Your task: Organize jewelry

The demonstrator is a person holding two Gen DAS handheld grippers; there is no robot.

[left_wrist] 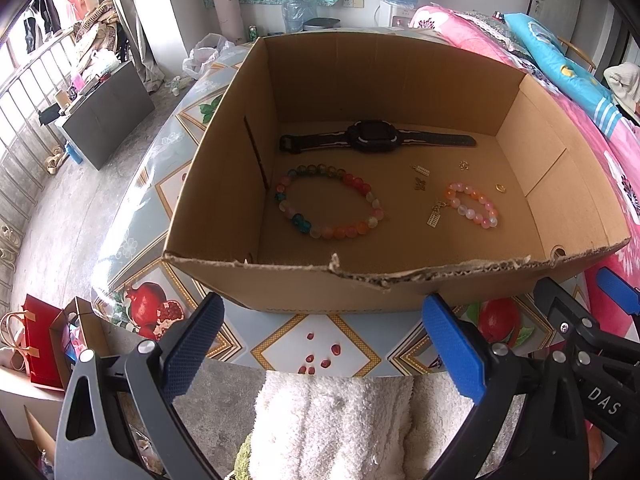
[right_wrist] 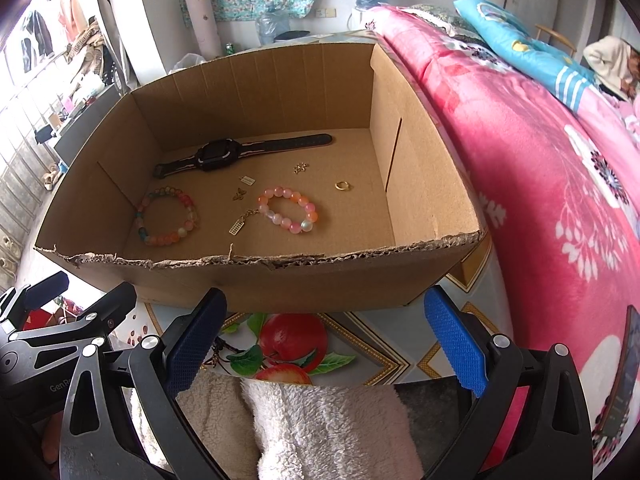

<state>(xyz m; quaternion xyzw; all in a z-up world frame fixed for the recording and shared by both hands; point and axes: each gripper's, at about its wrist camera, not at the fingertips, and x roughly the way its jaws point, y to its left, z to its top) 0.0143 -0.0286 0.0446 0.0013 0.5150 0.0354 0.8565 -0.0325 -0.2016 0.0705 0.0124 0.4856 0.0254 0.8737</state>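
Inside the open box (left_wrist: 400, 276) on the tabletop (left_wrist: 320, 344), left to right: a multicoloured bead bracelet (left_wrist: 329, 201), a black watch (left_wrist: 376, 139) laid flat behind, small gold charms (left_wrist: 421, 178), a pink-orange bracelet (left_wrist: 474, 205) and a gold ring (left_wrist: 500, 188). Left tongs (left_wrist: 324, 344) and right tongs (right_wrist: 324, 340) gape empty short of the box.

**A patterned table with one box on it**

The table (left_wrist: 320, 344) wears a glossy cover printed with pomegranates, apples and gold-edged diamonds on pale blue-grey. Directly on it sits a single thing — an open cardboard box (left_wrist: 280, 280) with a ragged, torn near rim, taking up most of the top. A strip of bare cover shows in front of the box and along its left side. The table's right edge lies against a pink flowered blanket (right_wrist: 540, 168).
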